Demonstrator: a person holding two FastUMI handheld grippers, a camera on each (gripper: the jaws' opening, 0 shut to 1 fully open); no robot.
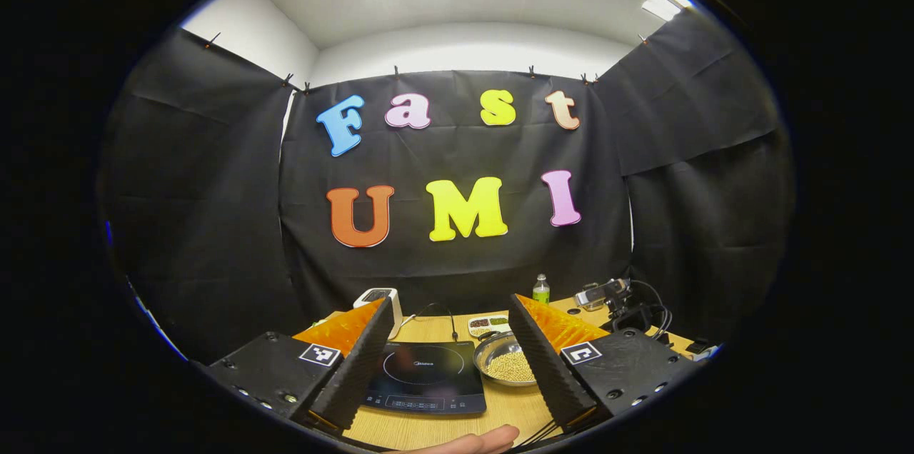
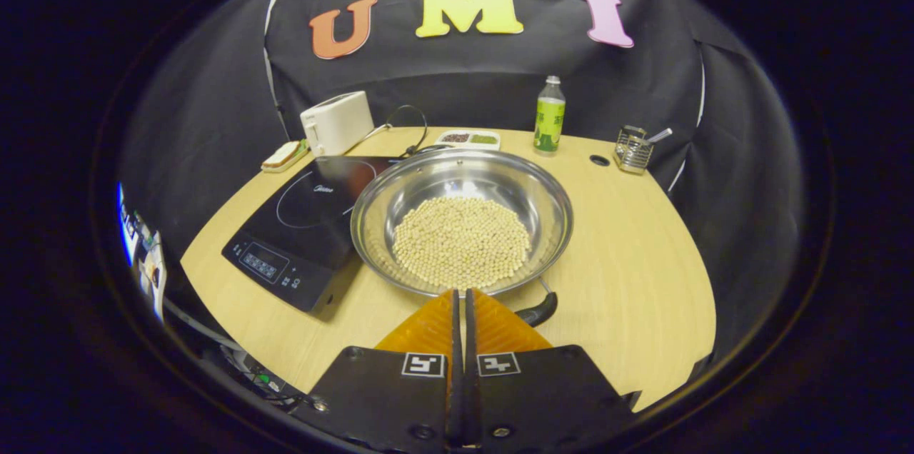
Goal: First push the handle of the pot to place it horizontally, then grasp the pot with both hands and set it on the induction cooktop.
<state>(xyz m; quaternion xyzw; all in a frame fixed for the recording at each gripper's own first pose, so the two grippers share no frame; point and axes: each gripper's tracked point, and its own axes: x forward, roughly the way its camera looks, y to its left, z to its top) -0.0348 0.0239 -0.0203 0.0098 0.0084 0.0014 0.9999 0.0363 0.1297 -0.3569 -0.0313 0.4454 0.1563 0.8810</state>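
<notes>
Tabletop (image 2: 643, 247) of pale wood carries everything the task needs. The induction cooktop (image 2: 307, 225) lies flat toward its left side, its glass bare, so the final placement is not yet done. Just beside the cooktop, on the wood, sits the pot (image 2: 460, 222), a wide steel pan with a layer of small pale beans across its bottom. Its rim seems to overlap the cooktop's near corner, though I cannot tell whether they touch. The pot's dark handle (image 2: 537, 311) pokes out at the near right, partly hidden behind the right gripper (image 2: 460, 297), whose fingers are pressed together with nothing between them, tips at the pot's near rim. I judge the handle push is the step in hand; how the handle lies cannot be read. The left gripper (image 1: 446, 340) is held well back, fingers spread wide and empty. Both-handed grasp and lift remain.
</notes>
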